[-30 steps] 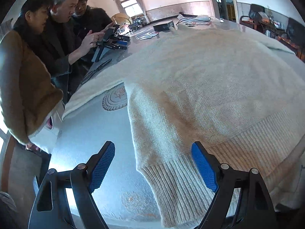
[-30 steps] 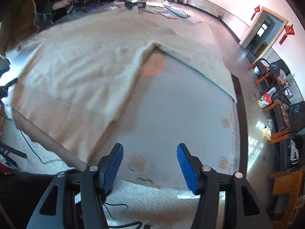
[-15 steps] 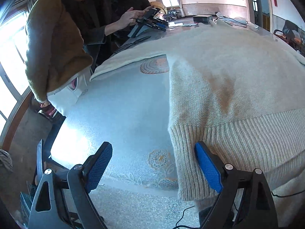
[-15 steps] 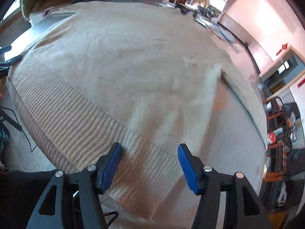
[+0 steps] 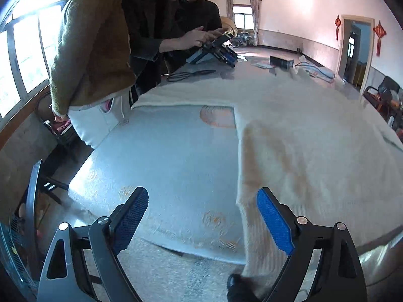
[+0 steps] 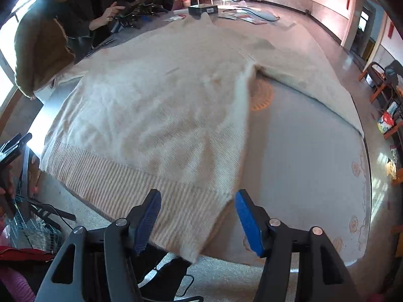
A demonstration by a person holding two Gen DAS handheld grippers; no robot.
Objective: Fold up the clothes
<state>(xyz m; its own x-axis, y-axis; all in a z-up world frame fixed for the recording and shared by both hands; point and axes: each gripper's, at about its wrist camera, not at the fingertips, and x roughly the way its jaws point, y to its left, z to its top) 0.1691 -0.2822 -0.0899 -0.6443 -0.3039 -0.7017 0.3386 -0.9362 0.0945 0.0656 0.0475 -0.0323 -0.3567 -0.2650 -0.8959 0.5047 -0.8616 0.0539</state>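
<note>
A cream knitted sweater (image 6: pixel 156 110) lies spread flat on the table, its ribbed hem (image 6: pixel 141 196) hanging over the near edge and both sleeves stretched out sideways. In the left wrist view the sweater (image 5: pixel 314 146) fills the right half, and its left hem corner (image 5: pixel 249 216) drapes over the edge just inside the right pad. My left gripper (image 5: pixel 201 219) is open above the table edge, with nothing between the pads. My right gripper (image 6: pixel 197 216) is open just above the hem's right corner, and the pads do not press on the cloth.
The table (image 5: pixel 161 156) has a pale blue patterned cloth. Three people (image 5: pixel 100 50) stand at its left side handling devices. Scissors (image 5: pixel 191 74), a dark box (image 6: pixel 202 8) and papers lie at the far end. Chairs (image 6: pixel 377 78) stand to the right. Cables trail on the floor.
Both views have shifted. The left gripper slid left along the near edge, so the hem corner now sits beside its right pad. The right gripper pulled back towards the hem's right corner.
</note>
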